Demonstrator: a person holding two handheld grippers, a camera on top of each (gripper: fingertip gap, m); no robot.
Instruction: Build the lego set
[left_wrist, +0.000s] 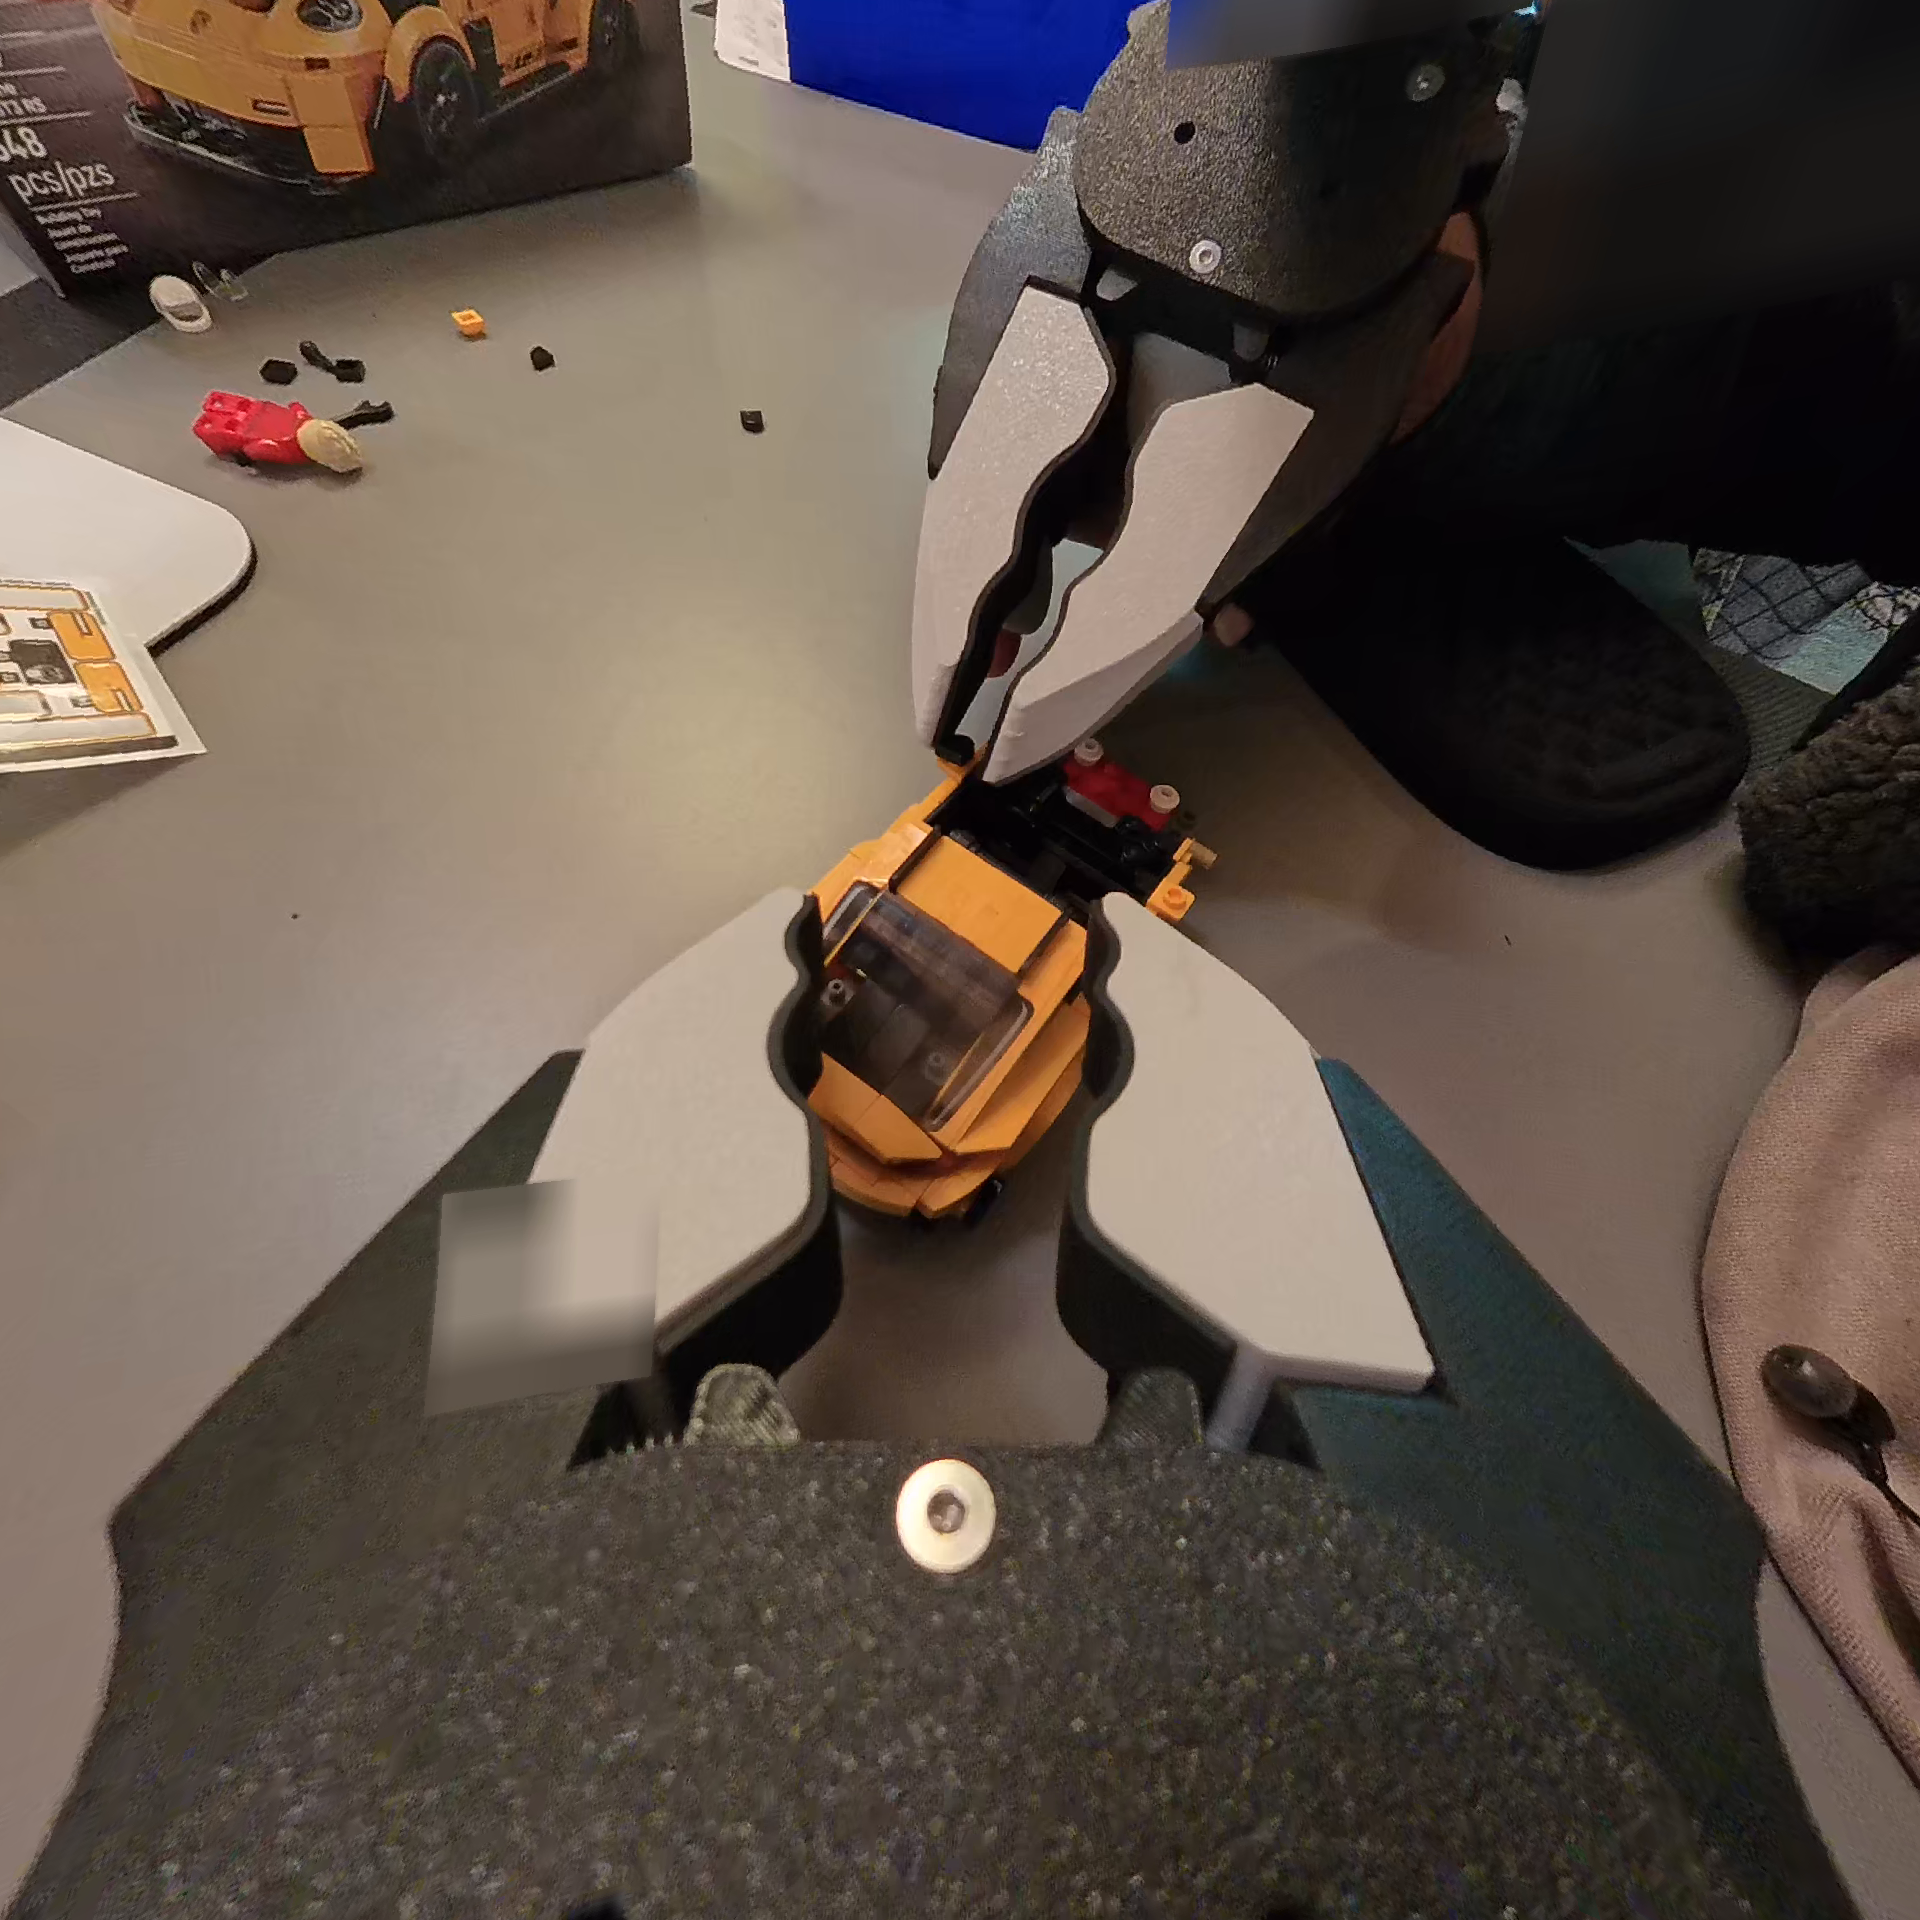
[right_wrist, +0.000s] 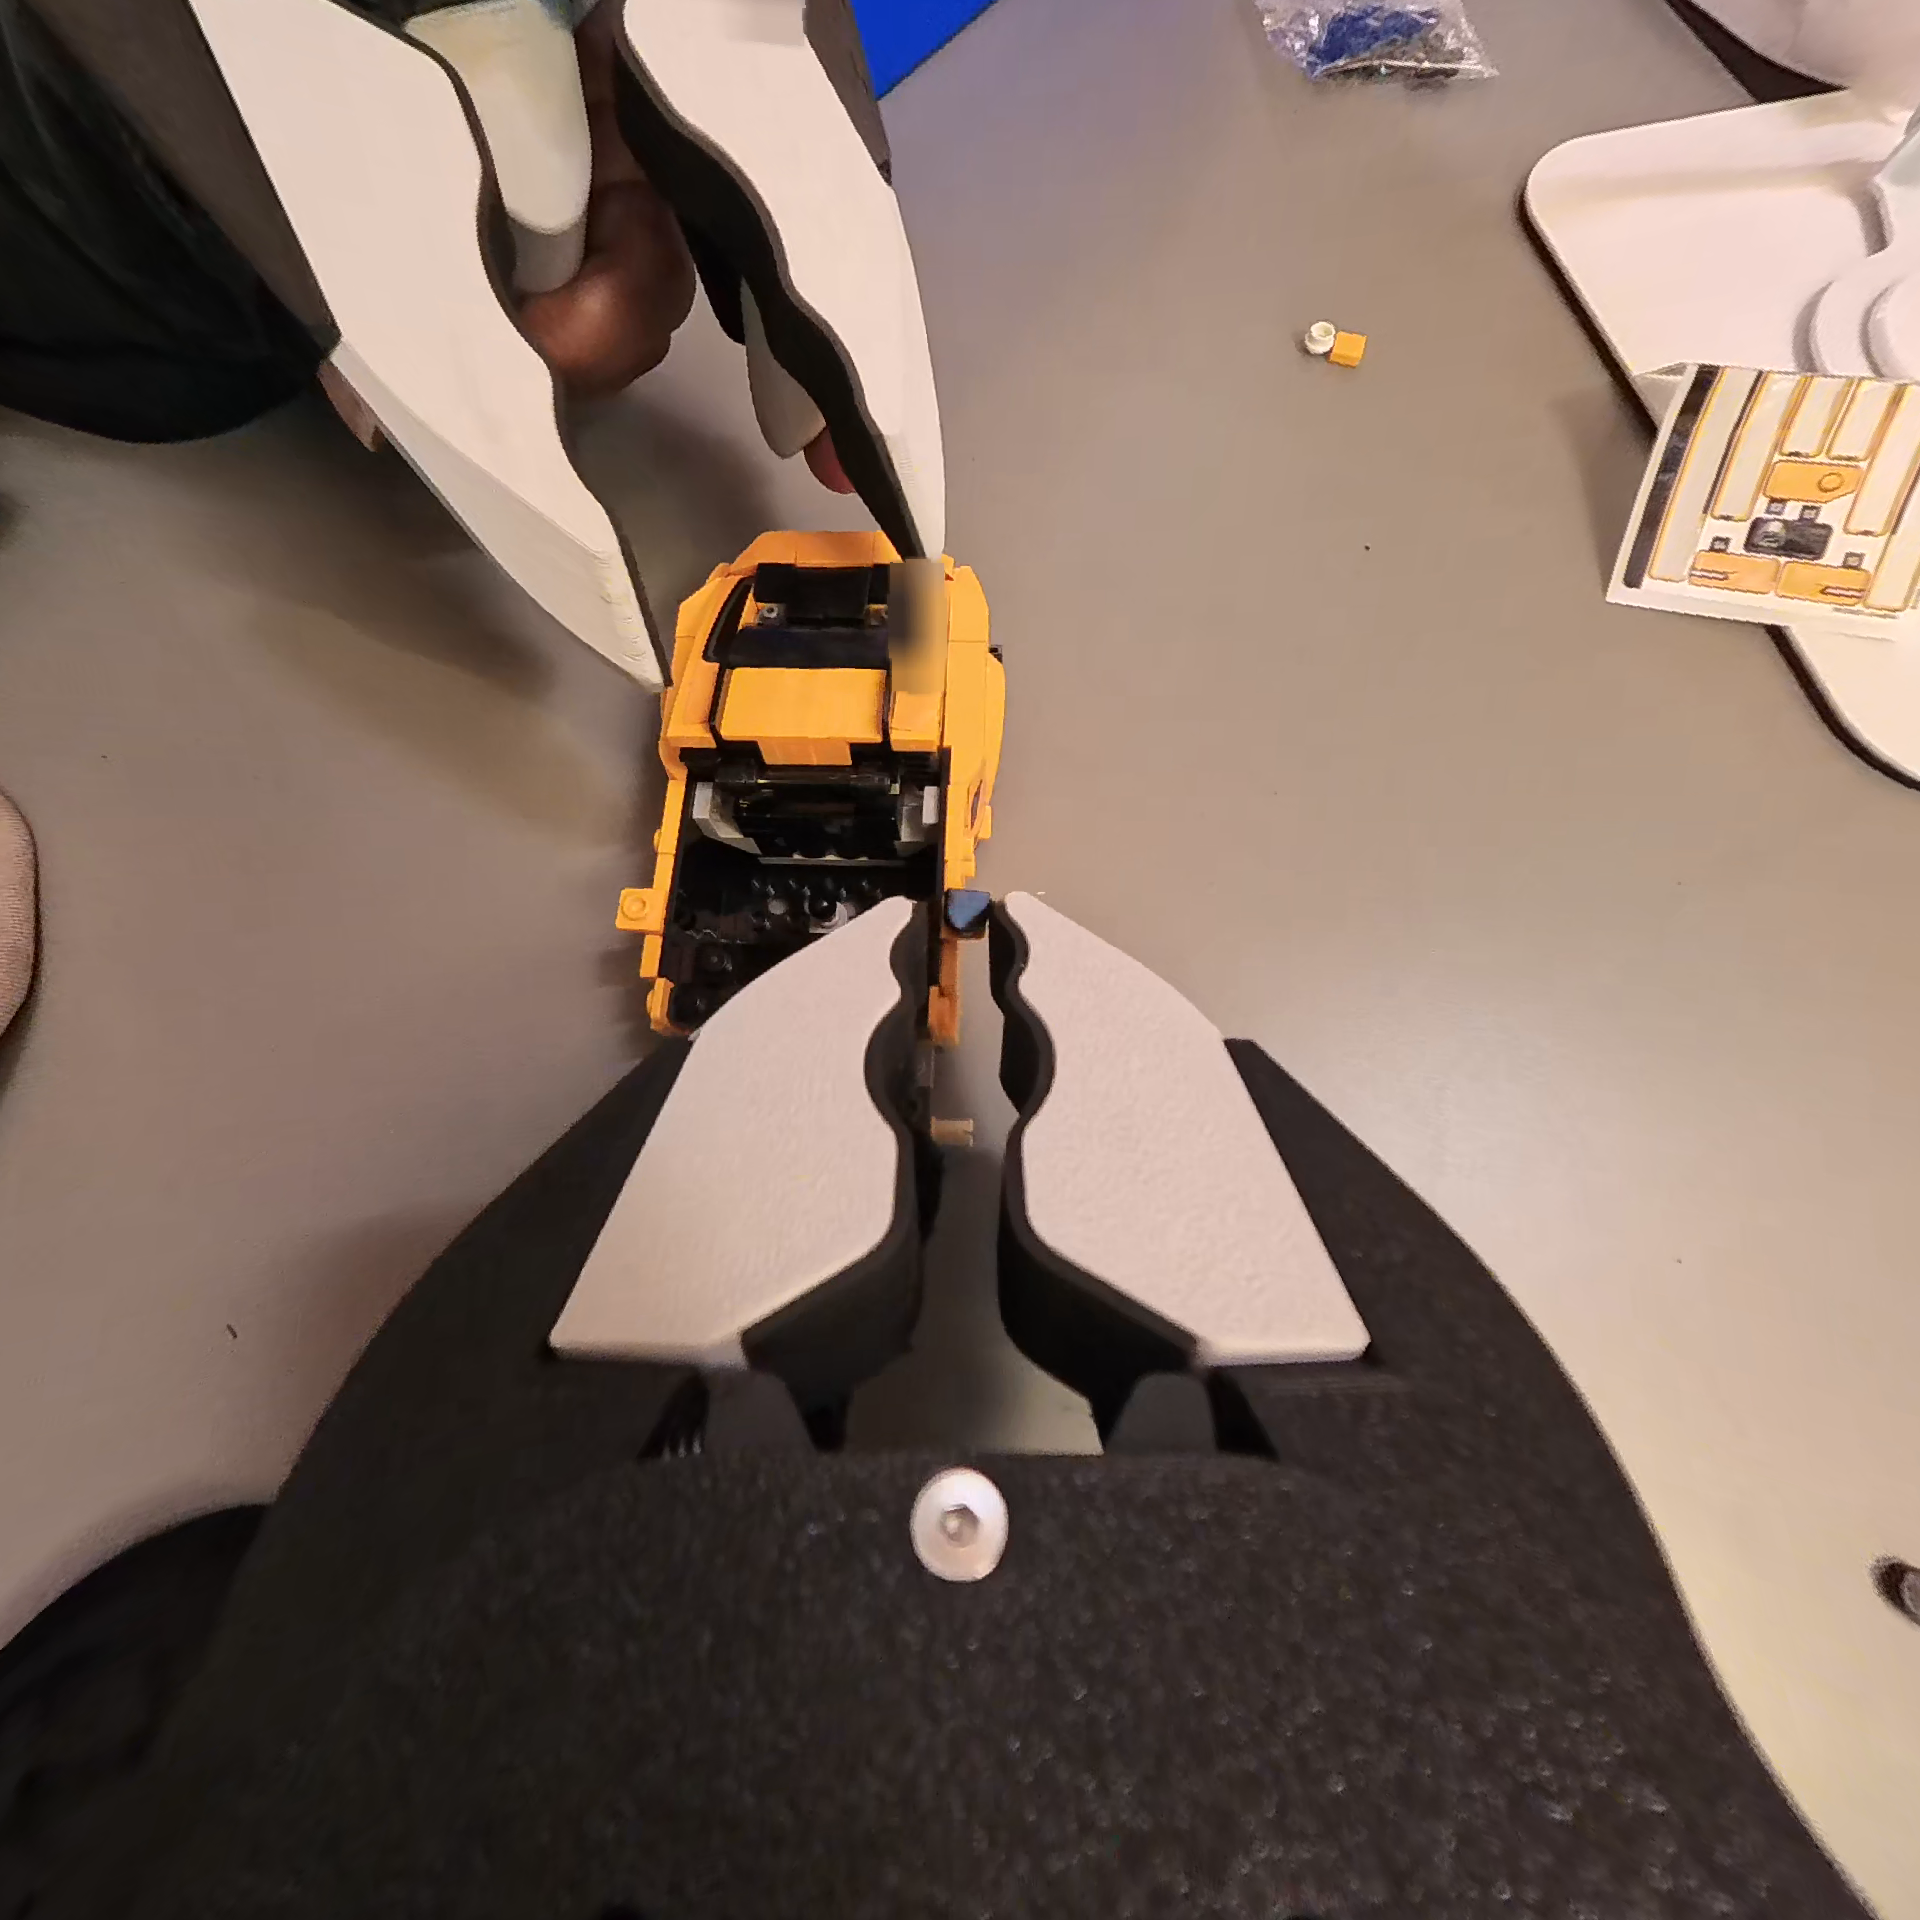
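A yellow brick-built car (left_wrist: 956, 1018) stands on the grey table (left_wrist: 571, 727), its rear open on black and red parts. My left gripper (left_wrist: 948, 914) straddles the cabin, with both pads pressed on the car's sides. It also shows in the right wrist view (right_wrist: 787, 605), with one finger on each side of the car (right_wrist: 821, 707). My right gripper (right_wrist: 961, 902) is at the car's open rear corner. Its tips pinch a small black piece (right_wrist: 966, 914) against the yellow side wall. The left wrist view shows it (left_wrist: 982, 753) coming down on that corner.
A box with a car picture (left_wrist: 364, 104) stands far left. Near it lie a red minifigure (left_wrist: 270, 431), loose black bits (left_wrist: 332, 364) and an orange piece (left_wrist: 470, 322). A sticker sheet (right_wrist: 1787, 509) lies on a white base (right_wrist: 1714, 208). Fabric (left_wrist: 1818, 1299) lies at the right. The red minifigure (left_wrist: 270, 431) is about equally far from each gripper, around 25 cm.
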